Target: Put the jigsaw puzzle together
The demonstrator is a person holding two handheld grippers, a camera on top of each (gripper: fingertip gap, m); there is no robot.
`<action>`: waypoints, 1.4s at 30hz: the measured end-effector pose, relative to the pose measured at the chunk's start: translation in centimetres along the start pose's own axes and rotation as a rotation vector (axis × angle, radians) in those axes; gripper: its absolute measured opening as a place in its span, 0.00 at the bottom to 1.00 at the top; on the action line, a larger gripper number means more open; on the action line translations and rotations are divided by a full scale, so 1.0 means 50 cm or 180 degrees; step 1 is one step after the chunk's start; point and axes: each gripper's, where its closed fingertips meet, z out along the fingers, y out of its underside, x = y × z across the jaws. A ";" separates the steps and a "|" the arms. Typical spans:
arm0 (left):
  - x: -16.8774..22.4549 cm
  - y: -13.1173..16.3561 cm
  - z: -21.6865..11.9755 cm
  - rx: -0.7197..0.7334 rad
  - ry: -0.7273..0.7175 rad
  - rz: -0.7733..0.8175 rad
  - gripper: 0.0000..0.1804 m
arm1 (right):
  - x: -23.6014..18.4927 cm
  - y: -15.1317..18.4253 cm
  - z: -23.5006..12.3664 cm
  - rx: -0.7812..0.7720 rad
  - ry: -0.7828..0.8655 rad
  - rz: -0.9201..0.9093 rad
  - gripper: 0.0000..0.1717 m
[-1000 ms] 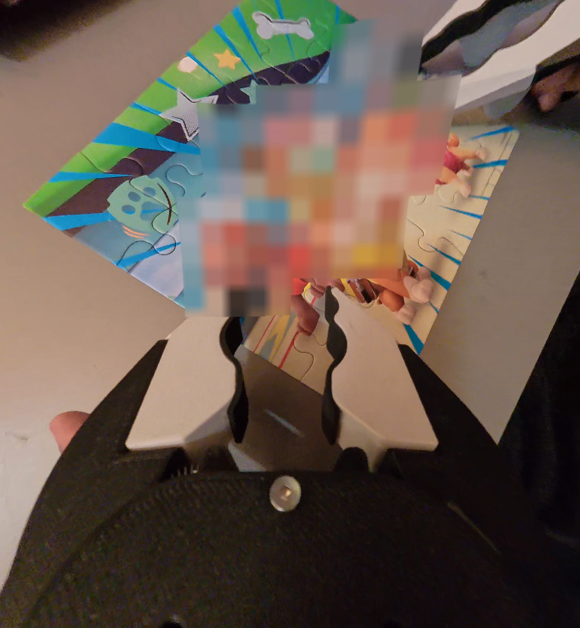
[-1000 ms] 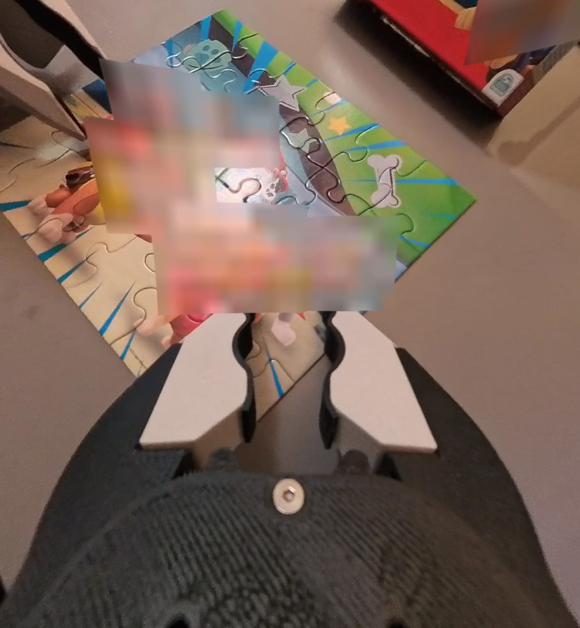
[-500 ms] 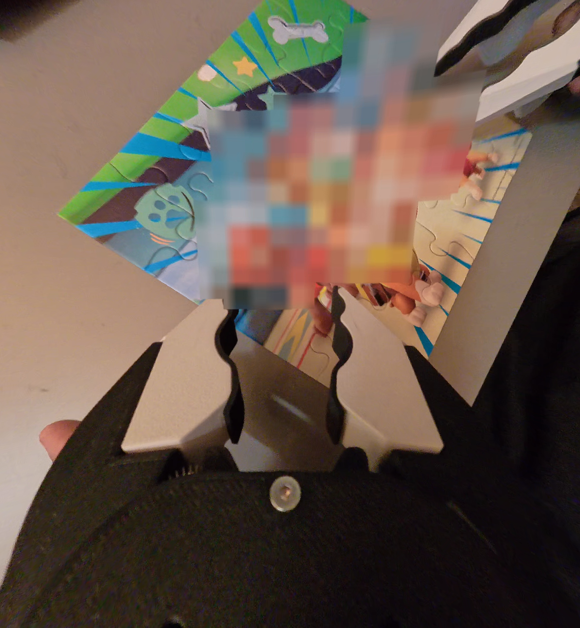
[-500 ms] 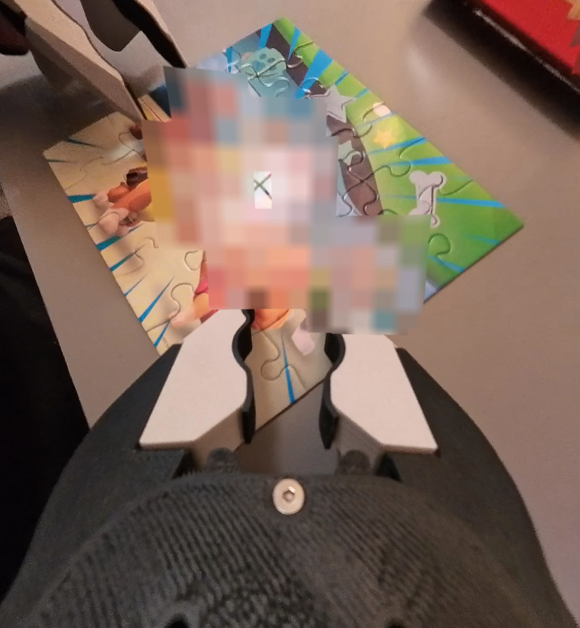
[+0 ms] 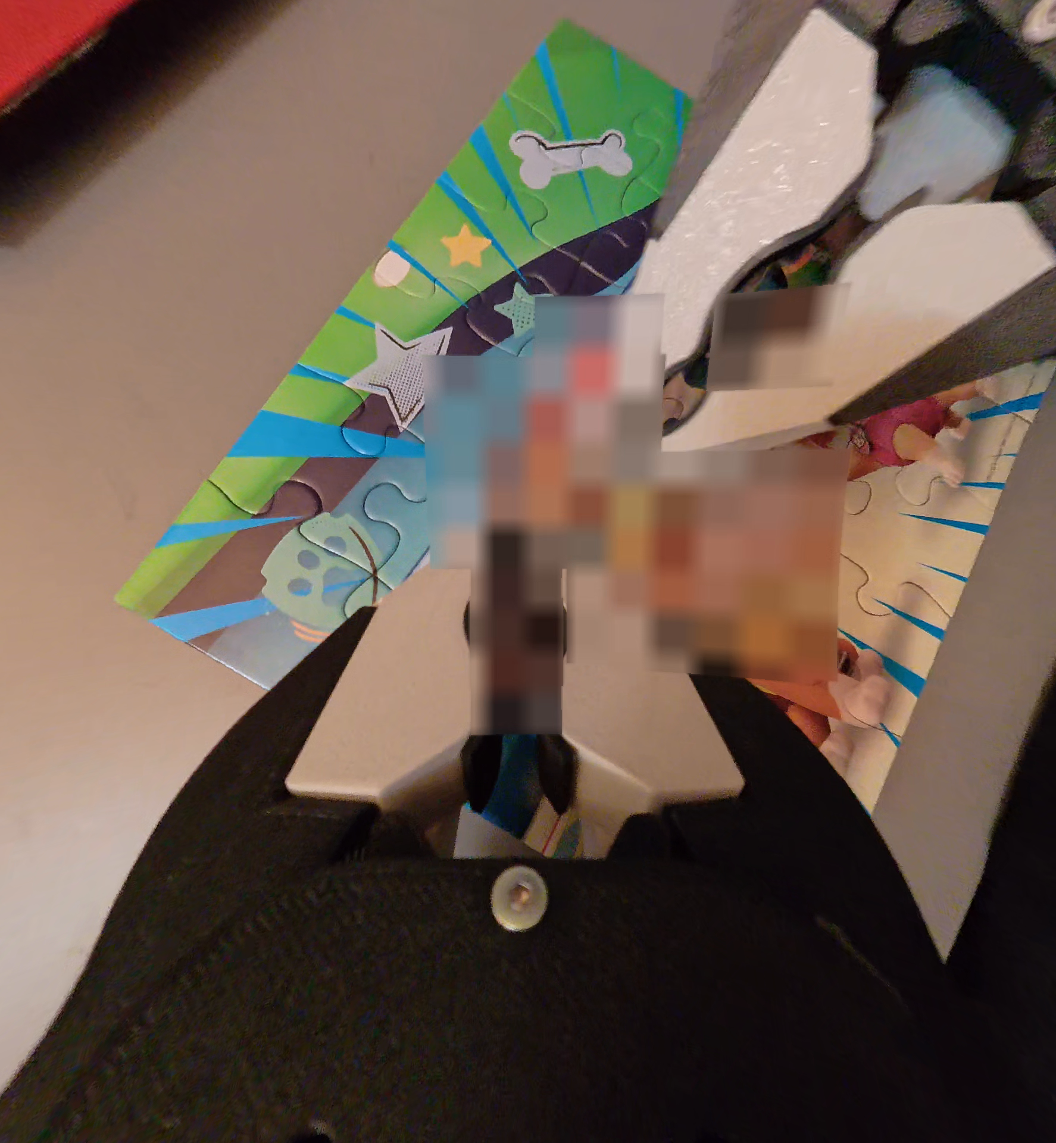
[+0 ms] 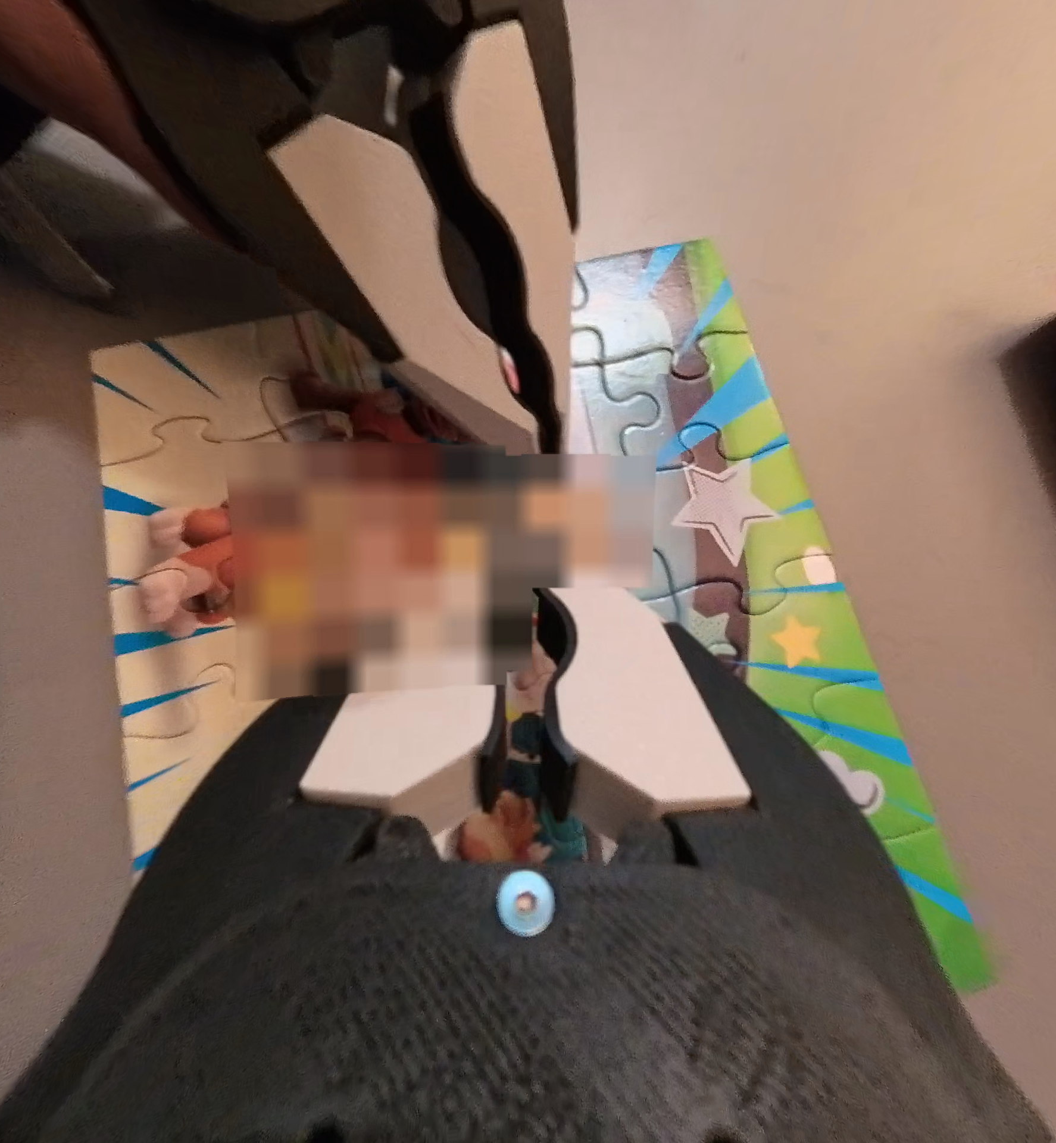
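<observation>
Left wrist view: your left tool (image 5: 516,618) and right tool (image 6: 528,618), jaws together and tips blurred over, crowd close above the colourful assembled cardboard jigsaw puzzle (image 5: 513,204) lying flat on the beige bench (image 5: 142,371); a careless nudge could clash them or drag interlocked pieces apart.

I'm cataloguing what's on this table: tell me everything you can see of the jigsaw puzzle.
The jigsaw puzzle is an assembled rectangle of interlocking glossy cardboard pieces lying flat on the beige table. One long side is a green band with blue rays, a grey bone, stars and a paw badge; the opposite side is cream with blue rays and cartoon paws. Its middle is blurred over. It sits near the table edge. Both grippers, left and right, hover close over it; contact cannot be told.
</observation>
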 end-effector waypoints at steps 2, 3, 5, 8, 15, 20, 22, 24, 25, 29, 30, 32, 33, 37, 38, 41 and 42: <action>0.000 -0.001 0.000 0.0041 0.0005 -0.0044 0.00 | 0.026 0.003 0.006 0.0003 0.0172 0.0045 0.00; 0.001 -0.001 0.000 0.0056 0.0025 -0.0067 0.00 | 0.028 0.004 0.007 0.0003 0.0153 0.0096 0.00; 0.002 0.000 0.000 0.0090 0.0062 -0.0108 0.00 | -0.007 -0.003 0.011 0.0064 -0.0233 0.0163 0.00; 0.002 0.000 0.000 0.0111 0.0110 -0.0169 0.00 | 0.036 0.002 0.009 0.0089 0.0223 0.0160 0.00; 0.002 0.000 0.000 0.0093 0.0116 -0.0163 0.00 | 0.011 -0.004 0.014 0.0154 -0.0097 0.0183 0.00; 0.002 0.000 0.000 0.0117 0.0144 -0.0228 0.00 | 0.004 -0.013 0.022 0.0165 -0.0157 0.0161 0.00; 0.002 0.000 0.000 0.0125 0.0136 -0.0238 0.00 | 0.014 -0.015 0.025 0.0149 -0.0056 0.0218 0.00; 0.002 0.000 0.000 0.0122 0.0126 -0.0252 0.00 | 0.030 -0.013 0.024 0.0160 0.0102 0.0177 0.00; 0.002 0.000 0.000 0.0119 0.0120 -0.0265 0.00 | 0.014 -0.016 0.025 0.0171 -0.0086 0.0192 0.00; -0.002 -0.002 0.000 0.0094 0.0049 -0.0358 0.00 | 0.044 -0.015 0.026 0.0178 0.0085 0.0359 0.00; -0.008 -0.002 -0.001 0.0082 -0.0032 -0.0357 0.00 | 0.027 -0.018 0.028 0.0188 -0.0126 0.0361 0.00; -0.015 -0.003 0.000 0.0094 -0.0149 -0.0300 0.00 | 0.040 -0.020 0.031 0.0195 -0.0021 0.0360 0.00; -0.019 -0.004 0.000 0.0094 -0.0173 -0.0325 0.00 | 0.057 -0.019 0.031 0.0198 0.0151 0.0323 0.00; -0.024 -0.005 0.001 0.0092 -0.0155 -0.0412 0.00 | 0.042 -0.023 0.035 0.0176 -0.0023 0.0241 0.00; -0.024 -0.005 0.001 0.0090 -0.0132 -0.0445 0.00 | 0.060 -0.022 0.034 0.0177 0.0147 0.0235 0.00; -0.024 -0.005 0.002 0.0110 -0.0075 -0.0522 0.00 | 0.032 -0.027 0.037 0.0225 -0.0205 0.0306 0.00; -0.024 -0.005 0.002 0.0118 -0.0066 -0.0533 0.00 | 0.031 -0.027 0.037 0.0221 -0.0211 0.0308 0.00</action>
